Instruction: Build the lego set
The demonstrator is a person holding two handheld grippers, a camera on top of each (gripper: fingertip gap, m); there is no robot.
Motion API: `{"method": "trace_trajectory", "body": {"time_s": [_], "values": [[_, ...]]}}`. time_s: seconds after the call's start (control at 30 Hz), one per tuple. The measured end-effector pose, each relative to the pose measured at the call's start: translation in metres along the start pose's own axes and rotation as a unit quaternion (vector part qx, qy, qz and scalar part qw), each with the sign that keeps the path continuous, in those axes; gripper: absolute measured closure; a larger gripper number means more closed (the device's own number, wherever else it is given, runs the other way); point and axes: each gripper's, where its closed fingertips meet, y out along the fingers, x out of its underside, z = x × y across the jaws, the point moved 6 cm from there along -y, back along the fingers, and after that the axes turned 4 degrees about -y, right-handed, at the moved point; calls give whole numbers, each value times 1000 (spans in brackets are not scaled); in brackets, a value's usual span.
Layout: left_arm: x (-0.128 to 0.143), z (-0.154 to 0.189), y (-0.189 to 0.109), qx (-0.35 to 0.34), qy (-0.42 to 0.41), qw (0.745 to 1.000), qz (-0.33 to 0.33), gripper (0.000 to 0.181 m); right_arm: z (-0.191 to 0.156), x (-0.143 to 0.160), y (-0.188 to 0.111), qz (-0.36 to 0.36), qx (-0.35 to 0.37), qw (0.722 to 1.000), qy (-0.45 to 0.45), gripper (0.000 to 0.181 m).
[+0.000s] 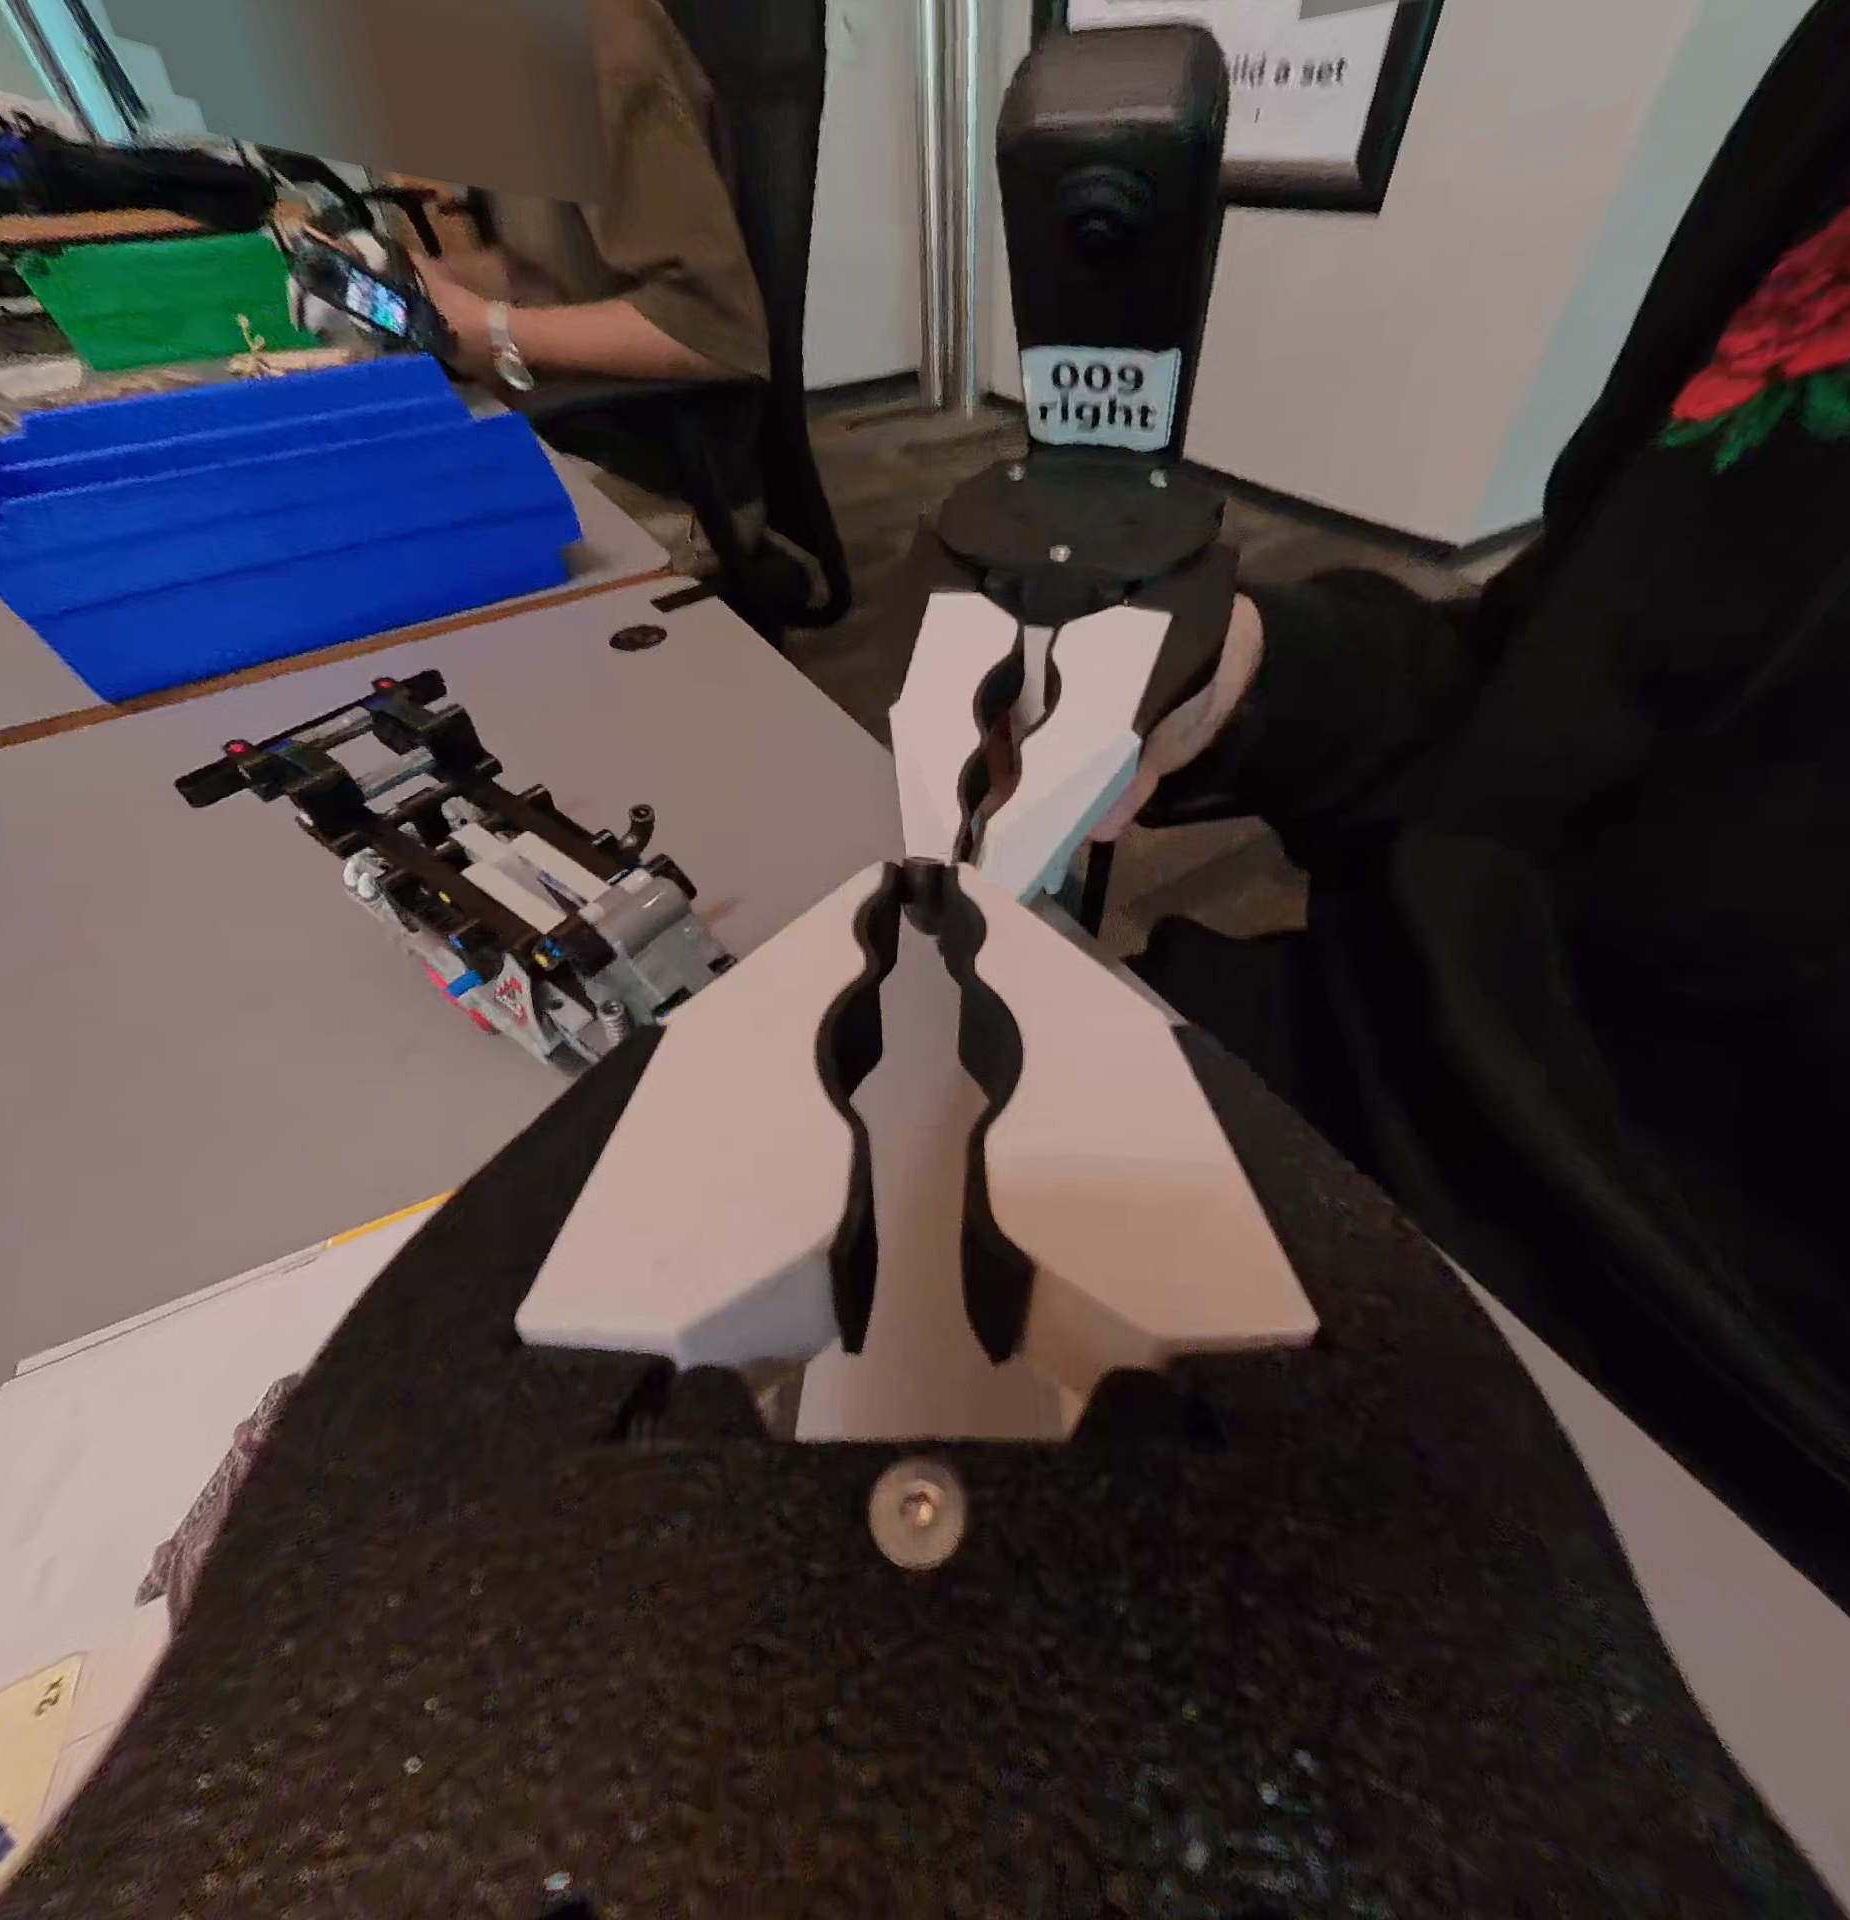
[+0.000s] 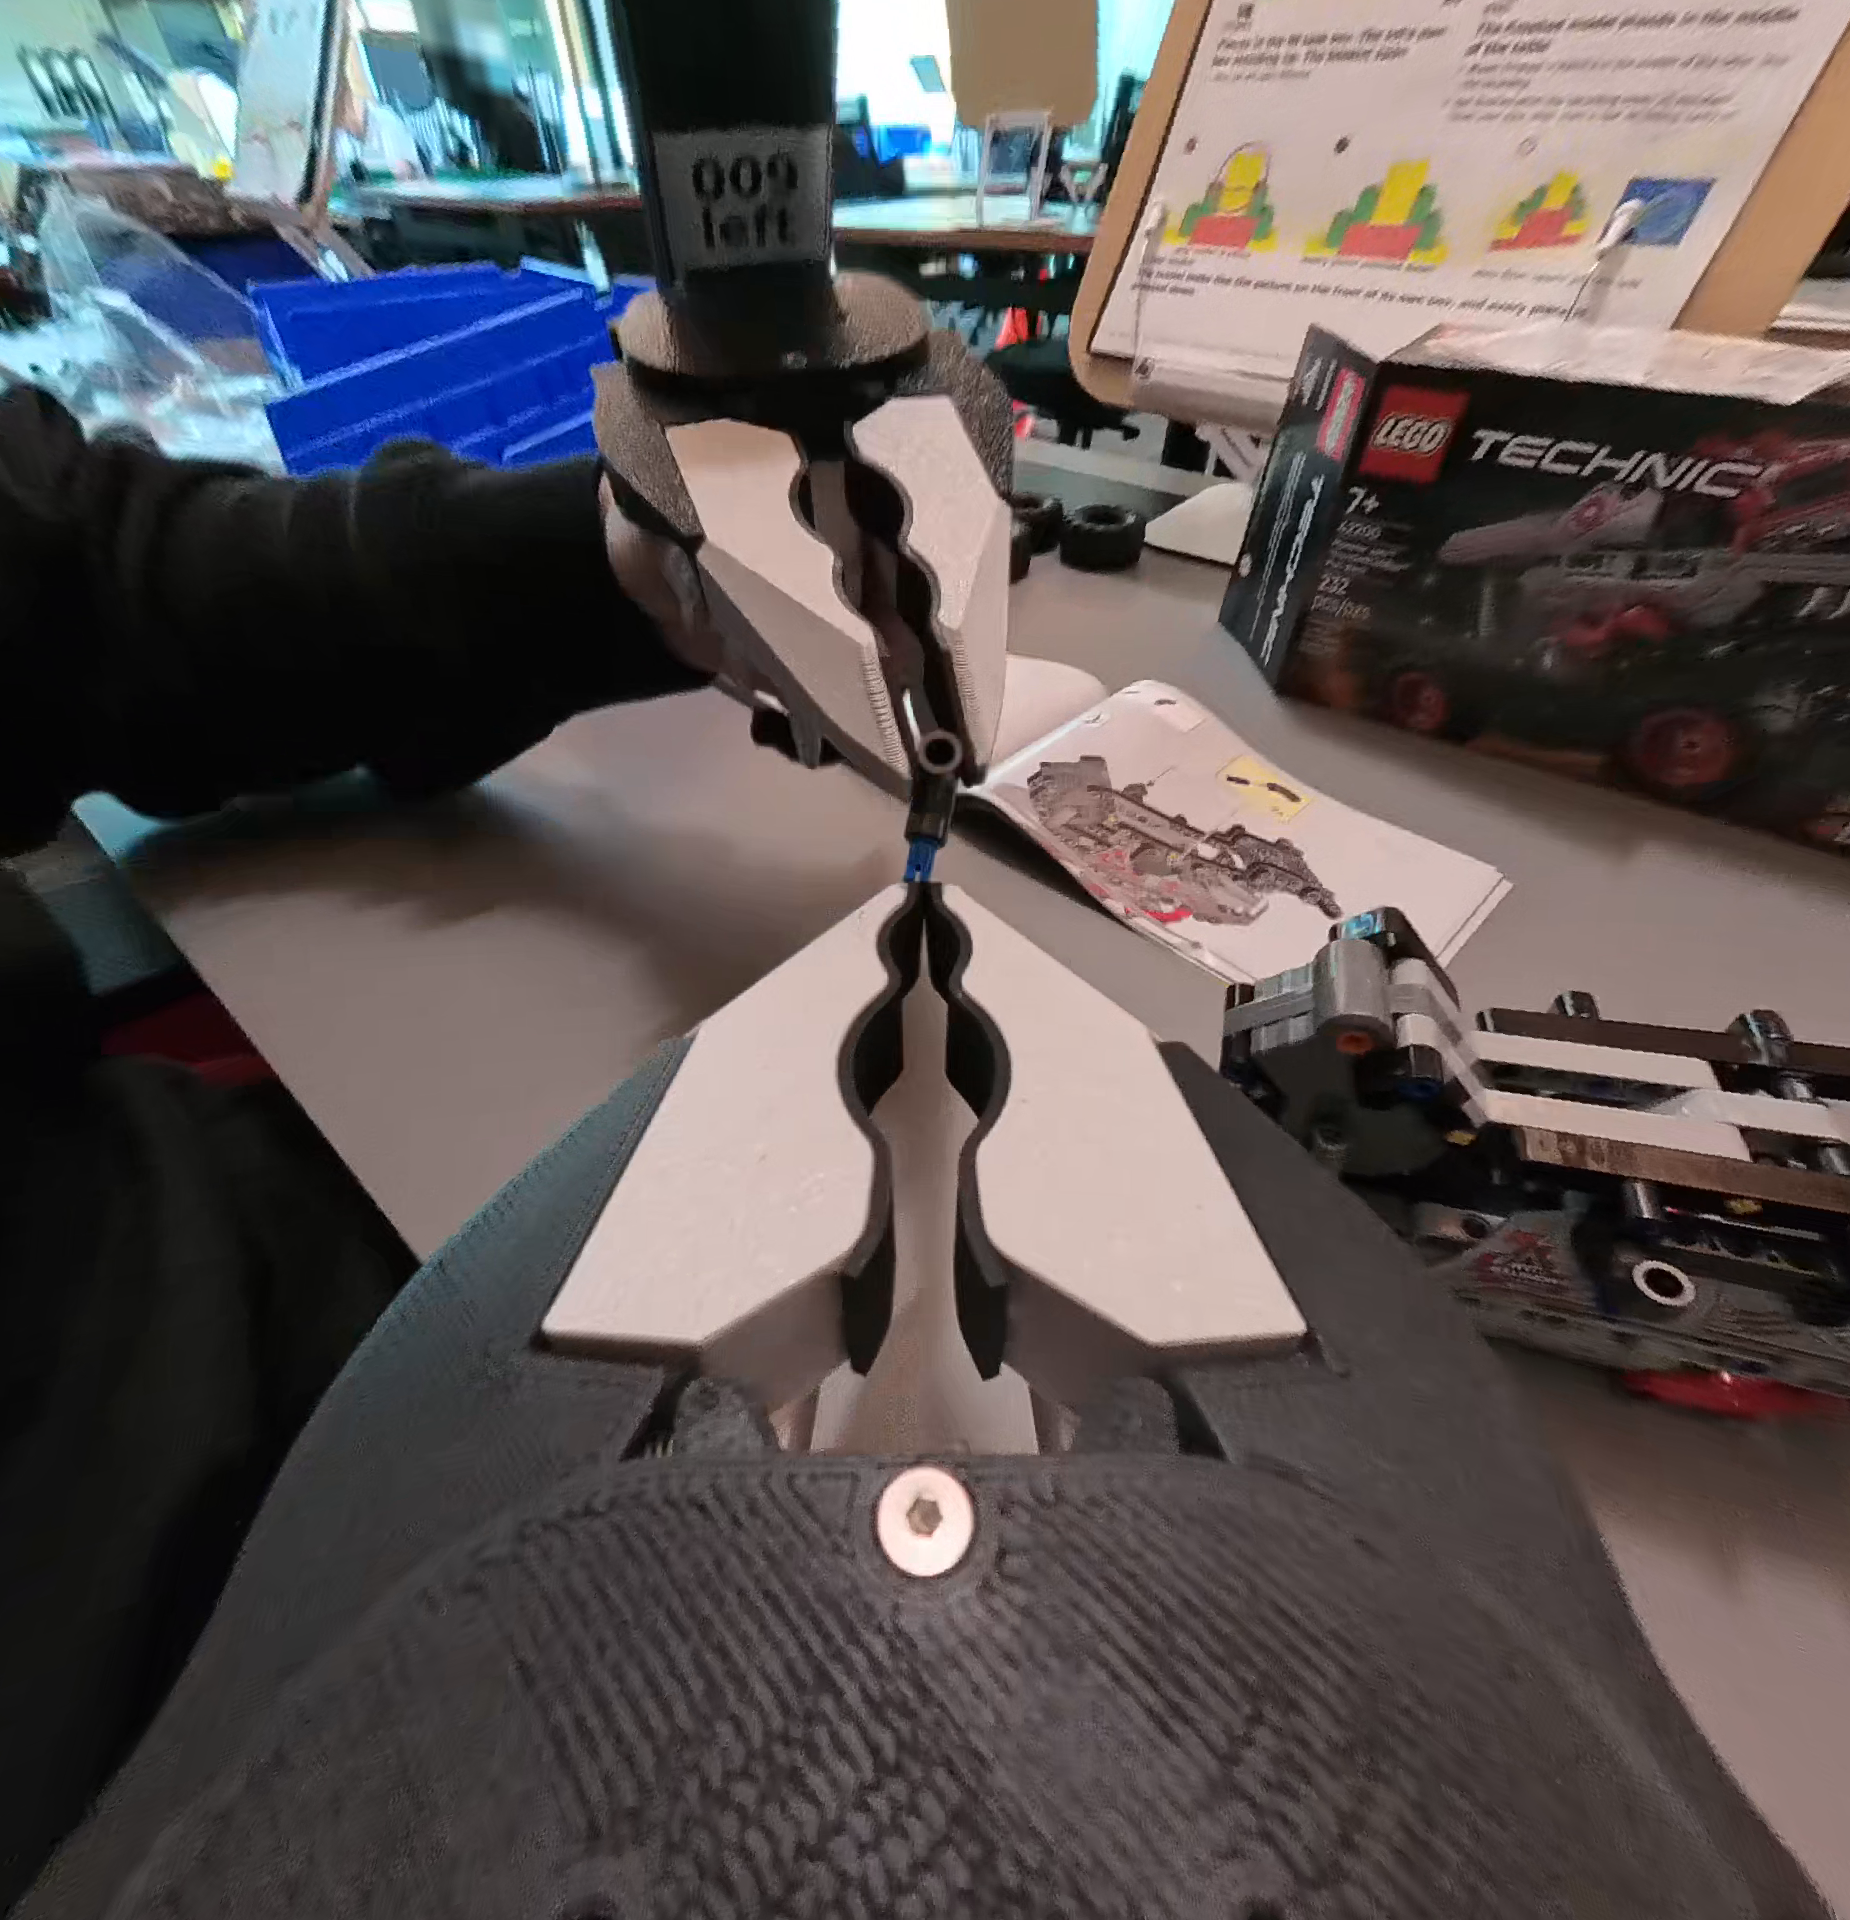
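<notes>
My left gripper (image 1: 921, 883) is shut on a small dark grey connector (image 1: 923, 896), held in the air above the table edge. In the right wrist view the left gripper (image 2: 940, 756) comes from above with the connector (image 2: 936, 781) at its tips. My right gripper (image 2: 916, 896) is shut on a small blue pin (image 2: 916, 864), whose far end meets the connector. It faces the left gripper tip to tip and also shows in the left wrist view (image 1: 968, 844). The partly built black and grey lego chassis (image 1: 464, 883) lies on the grey table (image 1: 173, 987), to the right in the right wrist view (image 2: 1586, 1164).
An open instruction booklet (image 2: 1222, 842) and the lego box (image 2: 1575, 582) lie behind the chassis. Black tyres (image 2: 1097, 535) sit farther back. Blue bins (image 1: 277, 520) stand at the far table edge. A seated person (image 1: 609, 260) is beyond them. A printed board (image 2: 1420, 156) leans behind the box. My two grippers' fingertips are within a few centimetres of each other.
</notes>
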Motion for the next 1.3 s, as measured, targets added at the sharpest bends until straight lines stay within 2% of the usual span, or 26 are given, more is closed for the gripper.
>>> {"method": "trace_trajectory", "body": {"time_s": [0.1, 0.2, 0.4, 0.6, 0.97, 1.13, 1.3], "values": [[-2, 0, -3, -8, 3, 1000, 17, 176, 1, -3, -3, 33, -6, 999, 27, 181], [-3, 2, -2, -8, 7, 1000, 27, 176, 2, -7, -3, 52, -10, 997, 47, 173], [1, 1, 1, -15, 13, 999, 31, 176, 3, -6, -2, 39, 3, 999, 38, 178], [8, 5, 0, 25, 20, 999, -18, 175, -4, -1, 0, -14, -6, 1000, -18, 178], [8, 3, 4, 43, 56, 995, -71, 176, -5, 2, 1, -35, -13, 999, -18, 178], [1, -15, 5, 16, 65, 997, -34, 176, 9, 1, -9, -18, 40, 999, -28, 175], [-12, -65, -7, -17, 56, 998, 20, 176, 61, 20, -45, -64, 200, 977, -24, 163]]}}
